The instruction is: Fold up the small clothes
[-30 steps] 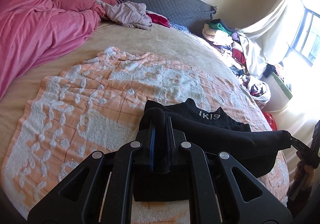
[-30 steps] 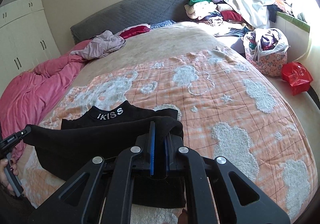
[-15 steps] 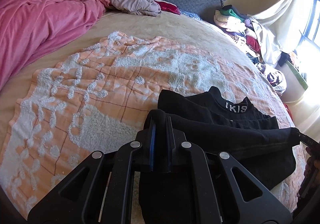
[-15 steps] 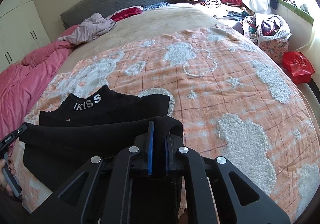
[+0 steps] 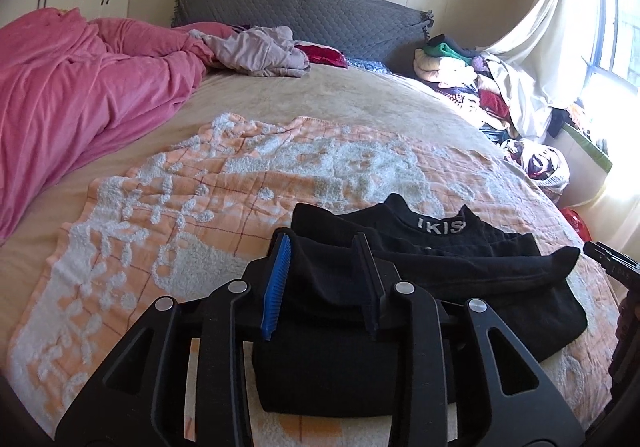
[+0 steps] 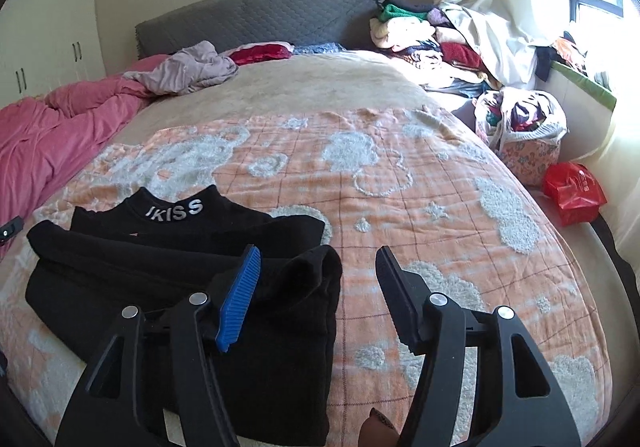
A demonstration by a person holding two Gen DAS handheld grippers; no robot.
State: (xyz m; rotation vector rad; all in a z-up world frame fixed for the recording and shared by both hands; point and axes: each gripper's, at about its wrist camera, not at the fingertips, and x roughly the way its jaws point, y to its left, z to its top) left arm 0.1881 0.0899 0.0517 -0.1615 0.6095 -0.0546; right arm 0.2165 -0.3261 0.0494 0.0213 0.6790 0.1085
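Note:
A black garment [image 5: 436, 267] with white "IKISS" lettering on its collar lies folded on the orange and white blanket [image 5: 180, 207]; it also shows in the right wrist view [image 6: 168, 267]. My left gripper [image 5: 322, 247] is open, and the garment's left corner lies loose between its fingers. My right gripper [image 6: 318, 261] is wide open, its blue pad [image 6: 240, 295] over the garment's right corner. The folded-over edge rests on the lower layer. The right gripper's tip [image 5: 612, 261] shows at the left view's right edge.
A pink duvet [image 5: 72, 95] is heaped at the left. A lilac garment [image 5: 256, 51] lies by the grey headboard [image 5: 304, 15]. A clothes pile [image 6: 424, 35], a floral basket [image 6: 528, 143] and a red bag [image 6: 572, 191] are at the right.
Both grippers opened and let go of the garment's folded edge, which now lies flat on the lower layer. Both also drew back and tilted up.

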